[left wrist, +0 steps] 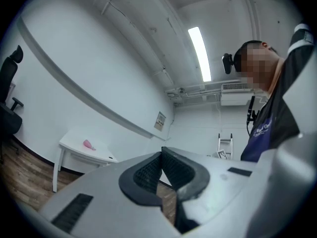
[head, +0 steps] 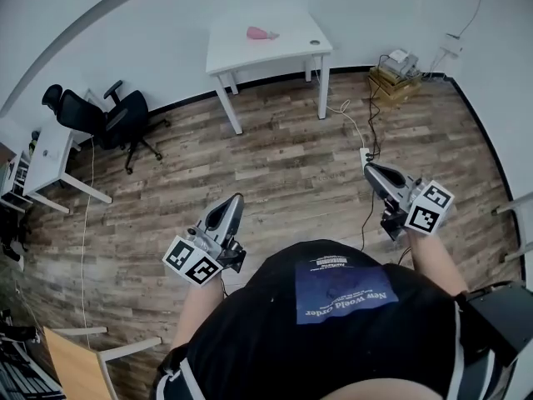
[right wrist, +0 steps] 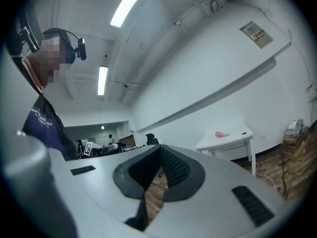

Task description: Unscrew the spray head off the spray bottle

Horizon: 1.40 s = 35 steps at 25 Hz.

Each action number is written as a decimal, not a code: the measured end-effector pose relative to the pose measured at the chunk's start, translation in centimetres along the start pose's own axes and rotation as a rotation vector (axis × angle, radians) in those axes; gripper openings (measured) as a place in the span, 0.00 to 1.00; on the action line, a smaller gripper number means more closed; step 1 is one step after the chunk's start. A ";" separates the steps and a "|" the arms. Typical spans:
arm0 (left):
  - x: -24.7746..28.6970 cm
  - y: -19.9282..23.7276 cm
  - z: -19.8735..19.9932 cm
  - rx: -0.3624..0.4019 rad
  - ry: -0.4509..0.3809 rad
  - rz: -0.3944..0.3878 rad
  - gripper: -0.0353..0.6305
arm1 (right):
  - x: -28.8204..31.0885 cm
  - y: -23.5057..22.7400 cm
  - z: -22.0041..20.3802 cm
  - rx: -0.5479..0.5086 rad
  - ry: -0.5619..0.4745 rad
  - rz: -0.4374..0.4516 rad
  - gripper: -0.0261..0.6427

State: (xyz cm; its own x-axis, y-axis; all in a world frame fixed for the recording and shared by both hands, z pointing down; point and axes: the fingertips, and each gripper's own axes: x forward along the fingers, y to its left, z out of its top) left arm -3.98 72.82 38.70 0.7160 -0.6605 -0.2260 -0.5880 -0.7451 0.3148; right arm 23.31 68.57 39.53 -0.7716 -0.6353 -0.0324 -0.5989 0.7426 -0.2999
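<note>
Jaws: together and empty on left gripper (head: 234, 200) and right gripper (head: 371, 170) | spray bottle (head: 262, 32): likely the pink thing lying on far worktop (head: 241, 55) | risk: arriving shut, you knock it rolling; floor cable (head: 371, 127) may trip you.

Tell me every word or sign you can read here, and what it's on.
"New world order", as far as it can be made out: upside down on the blue patch of the person's shirt.
Blurred: the smaller print above that patch.
Too small to read: the wall sign.
</note>
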 end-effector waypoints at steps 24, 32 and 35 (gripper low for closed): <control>-4.5 17.4 5.5 0.027 -0.015 0.058 0.06 | 19.0 -0.1 0.1 -0.017 0.039 0.014 0.03; 3.6 16.9 5.5 0.086 -0.005 0.119 0.06 | 19.1 -8.6 2.3 0.027 0.037 0.075 0.03; 7.4 16.4 4.9 0.079 -0.029 0.148 0.06 | 18.4 -12.1 4.3 0.010 0.031 0.109 0.03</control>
State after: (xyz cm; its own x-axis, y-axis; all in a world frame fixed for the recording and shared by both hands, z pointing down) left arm -10.17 55.30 37.70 0.6086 -0.7654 -0.2092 -0.7152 -0.6433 0.2731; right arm 17.33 46.96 38.44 -0.8384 -0.5438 -0.0360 -0.5088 0.8047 -0.3059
